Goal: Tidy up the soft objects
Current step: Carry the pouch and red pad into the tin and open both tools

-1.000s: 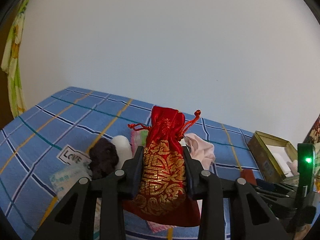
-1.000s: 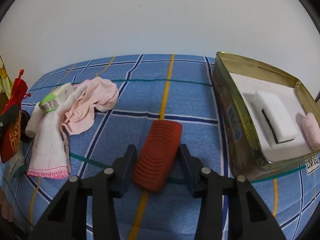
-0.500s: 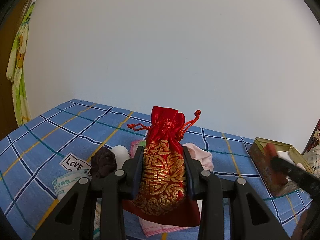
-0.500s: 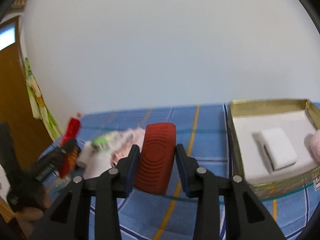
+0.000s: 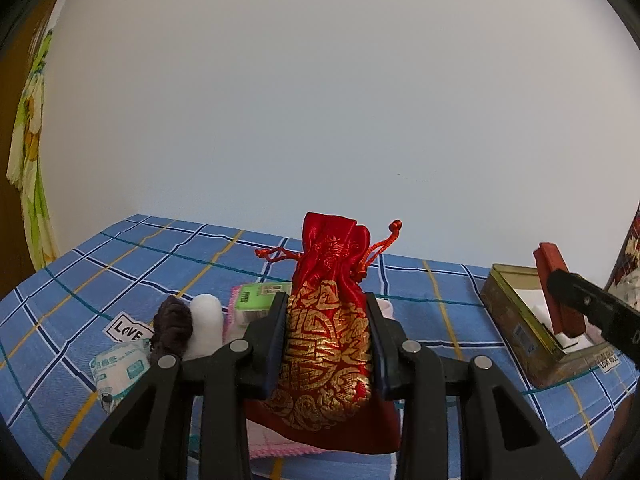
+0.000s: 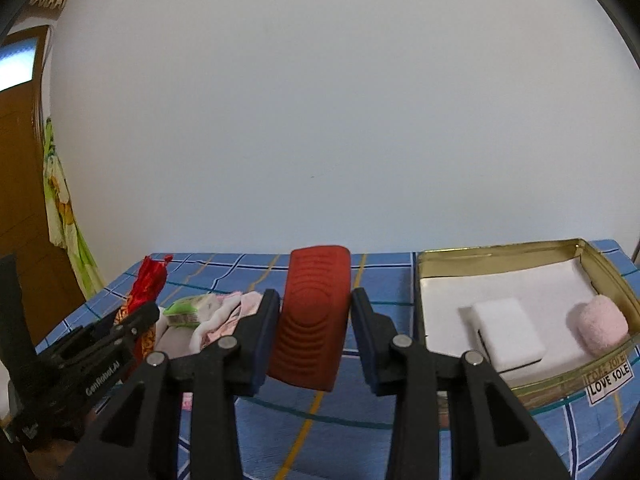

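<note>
Red satin drawstring pouch (image 5: 328, 320) with gold brocade, upright at lower centre of the left wrist view, clamped at its middle between both fingers of the left tongs (image 5: 327, 334); its gathered neck and red cords stand above the fingers and its base hangs below them, off the cloth. Red ribbed soft block (image 6: 312, 320), upright at lower centre of the right wrist view, gripped on its two long sides by the right tongs (image 6: 313, 330), whose jaws have just been closing on it, raised clear of the surface; the same block appears at the right edge of the left view, in front of the tin. Blue checked cloth (image 5: 120, 264) with yellow and teal lines covers the tabletop. Gold tin box (image 6: 600, 258), open, at lower right of the right view, lined white, containing a white sponge (image 6: 506, 330) and a pink fluffy puff (image 6: 598, 324), the two apart; a "LOVE SOLE" label sits on its front wall. Loose items at lower left of the left view, behind and beside the pouch: dark brown knitted piece (image 5: 172, 326) touching a white roll (image 5: 206, 326), a green-labelled packet (image 5: 258, 300), a tissue pack (image 5: 116, 370) and a pink-edged cloth (image 5: 276, 446) under the pouch. Plain white wall behind.
</note>
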Tool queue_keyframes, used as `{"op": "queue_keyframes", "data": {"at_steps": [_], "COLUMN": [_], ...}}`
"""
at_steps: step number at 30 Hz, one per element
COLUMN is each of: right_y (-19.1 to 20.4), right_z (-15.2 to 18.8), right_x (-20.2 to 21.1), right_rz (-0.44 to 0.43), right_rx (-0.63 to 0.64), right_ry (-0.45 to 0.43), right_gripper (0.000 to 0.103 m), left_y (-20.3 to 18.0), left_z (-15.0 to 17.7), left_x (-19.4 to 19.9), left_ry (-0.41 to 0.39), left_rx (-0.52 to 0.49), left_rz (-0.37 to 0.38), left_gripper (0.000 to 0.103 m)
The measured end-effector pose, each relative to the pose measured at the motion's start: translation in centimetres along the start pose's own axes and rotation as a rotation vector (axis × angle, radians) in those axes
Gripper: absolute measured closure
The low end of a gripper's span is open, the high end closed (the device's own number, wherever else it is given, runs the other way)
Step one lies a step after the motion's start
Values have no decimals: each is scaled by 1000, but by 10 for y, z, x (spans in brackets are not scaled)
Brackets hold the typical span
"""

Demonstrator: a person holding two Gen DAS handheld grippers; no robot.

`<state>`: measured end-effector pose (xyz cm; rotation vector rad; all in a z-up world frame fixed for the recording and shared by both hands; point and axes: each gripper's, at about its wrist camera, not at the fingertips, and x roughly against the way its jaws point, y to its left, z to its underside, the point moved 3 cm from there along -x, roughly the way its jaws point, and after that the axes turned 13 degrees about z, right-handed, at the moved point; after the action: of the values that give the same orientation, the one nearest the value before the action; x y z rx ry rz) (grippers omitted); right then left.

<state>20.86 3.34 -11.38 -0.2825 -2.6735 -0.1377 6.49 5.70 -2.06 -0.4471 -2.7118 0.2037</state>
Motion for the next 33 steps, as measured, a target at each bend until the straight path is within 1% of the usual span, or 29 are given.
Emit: {"op": "queue_keyframes", "data": {"at_steps": [9,11,15,20,25,32,33], "right_y": [-10,-19,-16,-25,-43,-67,-77], "right_z": [-4,-3,-3,-3,-2,-4,-7], "right_x": [-1,1,-3,-1,-2,-3,3], "right_rz": [59,67,80,109,151,196,199], "right_rx": [-13,-17,-4,23,31,27,26], "right_ry": [5,13,10,-7,-12,-11,-13], "right_gripper": [66,66,66,66,66,66,66], "left_y": [-7,-10,-17,-18,-12,-16,-16], "left_z": [2,2,2,3,5,9,10], "left_x": [-15,-19,-23,-32,-45,-64,-66], "left_ry": [19,24,18,22,28,38,39], "left_rx": [-2,-6,-23,-28,-33,-57,-60], "left_rz": [27,33,43,63,74,101,105], "left_gripper": [65,65,65,65,65,65,65]}}
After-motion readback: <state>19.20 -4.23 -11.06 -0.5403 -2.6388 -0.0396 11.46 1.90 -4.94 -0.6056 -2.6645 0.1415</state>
